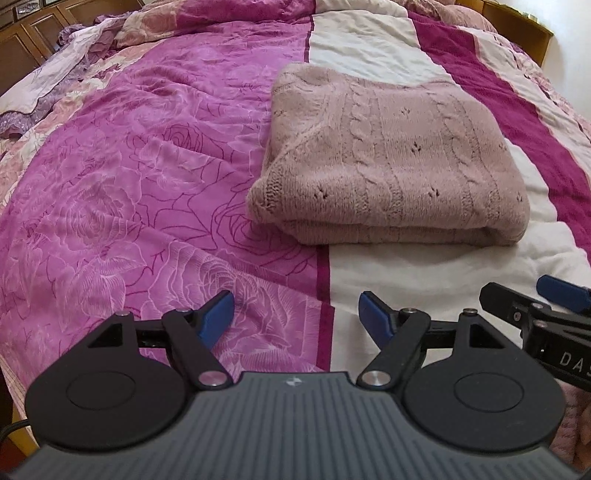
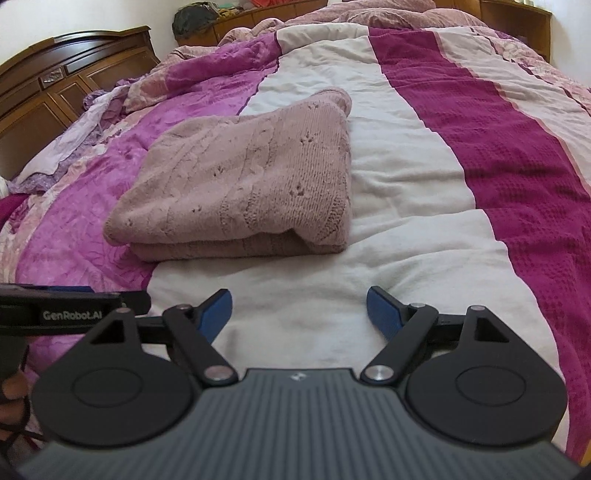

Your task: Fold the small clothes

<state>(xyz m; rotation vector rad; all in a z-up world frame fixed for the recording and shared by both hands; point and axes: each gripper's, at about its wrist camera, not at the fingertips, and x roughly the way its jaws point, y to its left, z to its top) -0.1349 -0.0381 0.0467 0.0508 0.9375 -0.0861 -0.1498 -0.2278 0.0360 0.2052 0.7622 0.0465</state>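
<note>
A dusty pink cable-knit sweater (image 1: 388, 158) lies folded in a thick rectangle on the bed, across the seam between the pink floral panel and the white stripe. In the right wrist view the sweater (image 2: 243, 181) sits ahead and to the left. My left gripper (image 1: 295, 310) hovers open over the cover, short of the sweater's near edge, with nothing between its blue pads. My right gripper (image 2: 298, 306) is also open and empty above the white stripe. Each gripper shows at the edge of the other's view: the right gripper (image 1: 554, 306) and the left gripper (image 2: 74, 306).
The bedcover (image 1: 129, 184) has magenta, white and floral stripes and is lightly wrinkled. Crumpled lilac bedding (image 2: 74, 147) lies at the far left near the wooden headboard (image 2: 55, 85). A hand (image 2: 11, 387) shows at the lower left. More pink bedding (image 2: 369, 11) is piled at the far end.
</note>
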